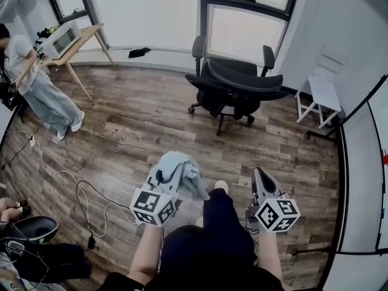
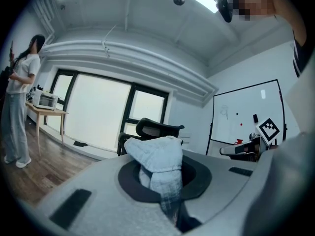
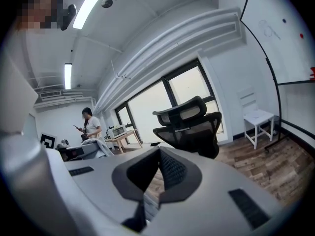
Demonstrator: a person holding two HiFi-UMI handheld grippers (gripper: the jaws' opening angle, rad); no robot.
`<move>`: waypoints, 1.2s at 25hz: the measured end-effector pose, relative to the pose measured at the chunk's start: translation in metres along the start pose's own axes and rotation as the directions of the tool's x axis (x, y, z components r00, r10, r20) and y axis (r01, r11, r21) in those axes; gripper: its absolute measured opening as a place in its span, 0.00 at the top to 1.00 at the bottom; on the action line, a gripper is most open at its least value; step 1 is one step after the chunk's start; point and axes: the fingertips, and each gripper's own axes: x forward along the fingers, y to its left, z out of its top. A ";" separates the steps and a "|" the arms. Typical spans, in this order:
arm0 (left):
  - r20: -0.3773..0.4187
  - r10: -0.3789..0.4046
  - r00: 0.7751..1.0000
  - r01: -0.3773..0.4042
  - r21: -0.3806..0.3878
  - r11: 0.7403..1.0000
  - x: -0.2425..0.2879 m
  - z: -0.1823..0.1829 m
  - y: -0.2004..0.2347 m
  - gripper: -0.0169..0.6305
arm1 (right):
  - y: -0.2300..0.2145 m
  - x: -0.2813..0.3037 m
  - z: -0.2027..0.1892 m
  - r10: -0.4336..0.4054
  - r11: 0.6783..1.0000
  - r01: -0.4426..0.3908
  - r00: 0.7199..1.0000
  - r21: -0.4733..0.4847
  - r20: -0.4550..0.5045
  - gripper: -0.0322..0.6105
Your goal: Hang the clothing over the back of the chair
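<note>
A crumpled light-blue piece of clothing (image 1: 180,170) is bunched at the tip of my left gripper (image 1: 171,174), which is shut on it. In the left gripper view the clothing (image 2: 158,162) bulges up between the dark pads and hides most of the chair (image 2: 158,128) behind it. The black office chair (image 1: 233,80) stands on the wood floor ahead, well beyond both grippers, its back toward the windows. My right gripper (image 1: 259,173) is held low to the right with nothing in it. In the right gripper view my right gripper (image 3: 158,155) has its pads meeting, and the chair (image 3: 189,124) stands straight ahead.
A person (image 1: 37,85) stands at the far left by a wooden table (image 1: 85,38) with an appliance on it. A small white chair (image 1: 321,96) stands at the right wall. Cables (image 1: 73,187) trail over the floor at the left. Dark gear (image 1: 30,230) lies at the bottom left.
</note>
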 end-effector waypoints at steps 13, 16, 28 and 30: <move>0.010 -0.038 0.999 0.037 0.027 0.999 0.084 0.033 0.008 0.95 | -0.035 0.062 0.050 0.024 1.000 -0.025 1.000 -0.014 -0.009 0.95; 0.016 -0.044 0.999 0.044 0.036 0.998 0.104 0.042 0.011 0.95 | -0.041 0.080 0.062 0.041 0.999 -0.041 0.999 -0.020 -0.005 0.95; 0.032 -0.073 0.997 0.069 0.105 0.992 0.188 0.077 0.022 0.95 | -0.077 0.145 0.112 0.101 0.992 -0.101 0.995 -0.075 -0.006 0.95; 0.032 -0.083 0.996 0.078 0.121 0.990 0.199 0.083 0.021 0.95 | -0.081 0.154 0.120 0.115 0.990 -0.116 0.993 -0.081 -0.014 0.95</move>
